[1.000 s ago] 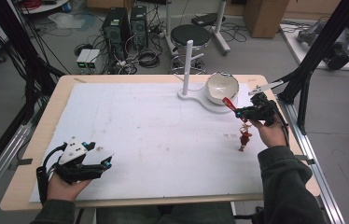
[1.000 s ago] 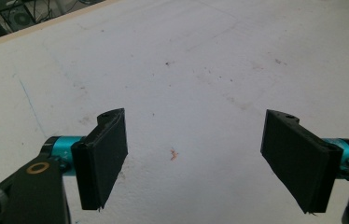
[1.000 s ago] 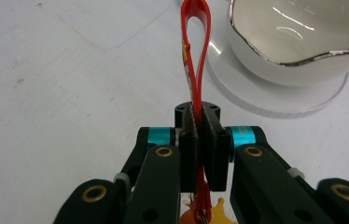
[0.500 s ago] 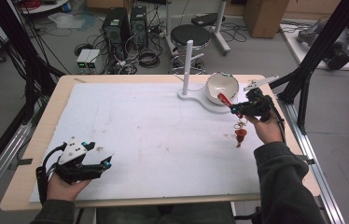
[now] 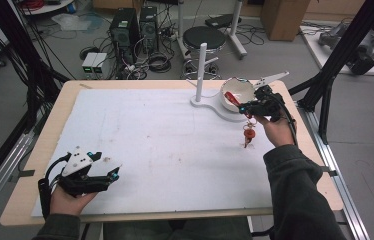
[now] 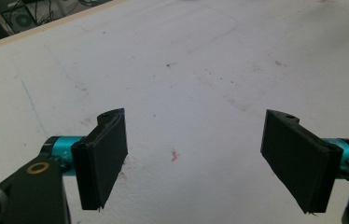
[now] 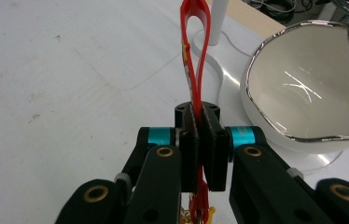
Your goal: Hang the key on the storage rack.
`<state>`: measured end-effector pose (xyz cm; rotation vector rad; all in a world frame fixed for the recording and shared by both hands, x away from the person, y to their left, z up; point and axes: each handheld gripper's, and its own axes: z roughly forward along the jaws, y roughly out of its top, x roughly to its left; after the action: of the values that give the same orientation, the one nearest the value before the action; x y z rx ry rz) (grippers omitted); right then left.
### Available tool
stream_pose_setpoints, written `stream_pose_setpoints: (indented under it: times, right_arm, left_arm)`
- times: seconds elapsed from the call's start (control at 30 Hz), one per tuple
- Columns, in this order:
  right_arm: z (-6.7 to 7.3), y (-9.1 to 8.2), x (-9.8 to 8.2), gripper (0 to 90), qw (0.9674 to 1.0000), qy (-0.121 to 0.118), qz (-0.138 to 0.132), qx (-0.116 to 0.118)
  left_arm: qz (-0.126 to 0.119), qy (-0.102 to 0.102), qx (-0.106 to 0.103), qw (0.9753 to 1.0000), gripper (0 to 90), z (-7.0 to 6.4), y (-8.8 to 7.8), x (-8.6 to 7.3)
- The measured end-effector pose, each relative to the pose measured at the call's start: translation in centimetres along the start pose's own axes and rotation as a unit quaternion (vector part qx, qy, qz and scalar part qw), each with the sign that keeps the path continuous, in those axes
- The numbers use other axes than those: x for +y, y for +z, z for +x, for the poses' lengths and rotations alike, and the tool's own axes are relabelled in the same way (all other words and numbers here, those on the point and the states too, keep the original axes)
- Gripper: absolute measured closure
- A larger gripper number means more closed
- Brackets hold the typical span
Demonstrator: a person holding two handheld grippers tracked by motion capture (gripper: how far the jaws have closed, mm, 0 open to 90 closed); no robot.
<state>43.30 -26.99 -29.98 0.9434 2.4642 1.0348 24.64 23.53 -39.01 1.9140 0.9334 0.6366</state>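
Grippers sit at opposite sides of the white table. On the near left edge the left gripper rests low over the surface in a hand, pointing right, its jaws spread wide with nothing between them; in its own view only bare, lightly stained tabletop lies between the black pads. Far to the right, the right gripper is held above the table by a hand with a dark sleeve, pointing left toward the bowl. Its jaws are pressed together on a red strap, a thin glossy loop that sticks out past the tips while small red and yellowish trinkets dangle below. Just beyond stands a white bowl with a silvery rim, empty inside, on a white stand with an upright post.
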Motion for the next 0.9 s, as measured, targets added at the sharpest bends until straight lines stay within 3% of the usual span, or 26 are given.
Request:
stream_pose_setpoints:
  times: [0.6, 0.9]
  right_arm:
    - [0.9, 1.4, 3.1, 87.0, 0.9999, -0.011, -0.007, 0.003]
    - [1.0, 1.8, 4.1, 87.0, 0.9999, -0.004, -0.012, 0.002]
  left_arm:
    - [0.001, 0.001, 0.000, 1.0000, 23.1, 0.1, -0.1, 0.0]
    - [0.001, 0.000, 0.000, 1.0000, 23.1, 0.2, -0.1, 0.0]
